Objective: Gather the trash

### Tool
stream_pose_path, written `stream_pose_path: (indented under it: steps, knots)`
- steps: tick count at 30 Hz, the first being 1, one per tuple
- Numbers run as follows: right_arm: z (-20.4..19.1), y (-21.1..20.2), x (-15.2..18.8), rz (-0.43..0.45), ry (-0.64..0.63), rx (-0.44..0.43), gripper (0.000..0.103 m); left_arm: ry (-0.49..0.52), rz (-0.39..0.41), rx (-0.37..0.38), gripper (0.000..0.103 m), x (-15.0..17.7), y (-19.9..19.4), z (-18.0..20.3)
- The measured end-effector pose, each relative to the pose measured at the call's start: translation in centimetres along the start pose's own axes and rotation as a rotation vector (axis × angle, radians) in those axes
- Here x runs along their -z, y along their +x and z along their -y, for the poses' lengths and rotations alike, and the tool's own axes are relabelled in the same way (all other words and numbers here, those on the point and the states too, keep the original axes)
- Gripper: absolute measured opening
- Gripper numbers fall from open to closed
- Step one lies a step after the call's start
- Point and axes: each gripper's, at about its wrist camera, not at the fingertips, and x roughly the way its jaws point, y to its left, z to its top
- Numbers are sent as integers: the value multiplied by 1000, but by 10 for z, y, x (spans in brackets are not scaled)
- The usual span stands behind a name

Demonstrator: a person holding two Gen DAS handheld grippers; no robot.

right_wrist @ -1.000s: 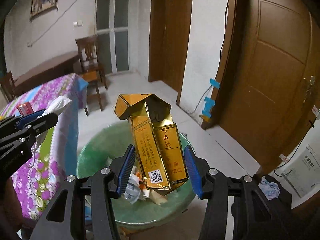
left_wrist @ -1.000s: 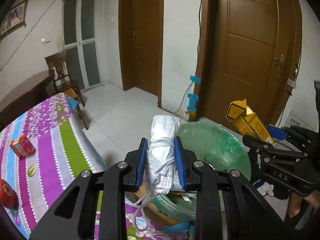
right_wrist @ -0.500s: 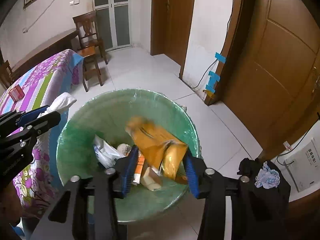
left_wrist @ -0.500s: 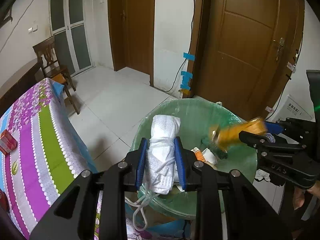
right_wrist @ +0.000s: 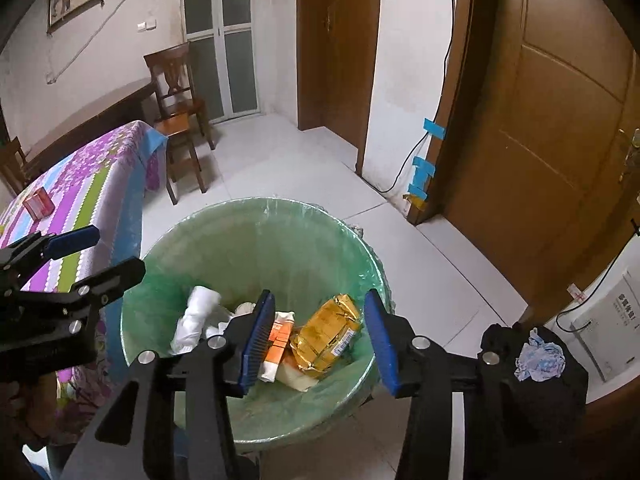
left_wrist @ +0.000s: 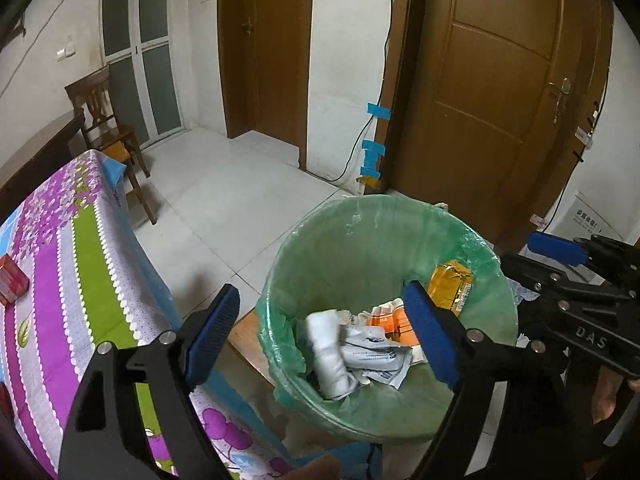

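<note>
Within the last second both the left gripper (left_wrist: 320, 332) and right gripper (right_wrist: 320, 340) had spread their jaws, dropping the white bundle (left_wrist: 330, 354) and yellow carton (right_wrist: 326, 332) into the green-lined bin (right_wrist: 192, 248), so those pieces were collected.

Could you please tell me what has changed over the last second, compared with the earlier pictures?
Both tools let go. The left tool opened and dropped the white bundle into the green-lined bin. The right tool opened too, and the yellow carton fell in beside it. Both tools now hang open over the bin. The red box stayed on the striped tablecloth.
</note>
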Motion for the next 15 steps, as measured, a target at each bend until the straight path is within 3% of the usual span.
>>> stream_pose_path:
  steps: [5,7,10,15]
  knots:
    - [-2,-11,13,24,5,-9,57,0,19,-21,81,3,-10,-4]
    - [-2,-22,19,55,17,-13,67,13,41,-35,86,4,-18,-4]
    - [-5,-46,30,129,35,-21,80,20,100,-44,95,9,-41,-6]
    - [-11,-104,54,299,60,-3,93,15,199,-44,97,19,-79,-11]
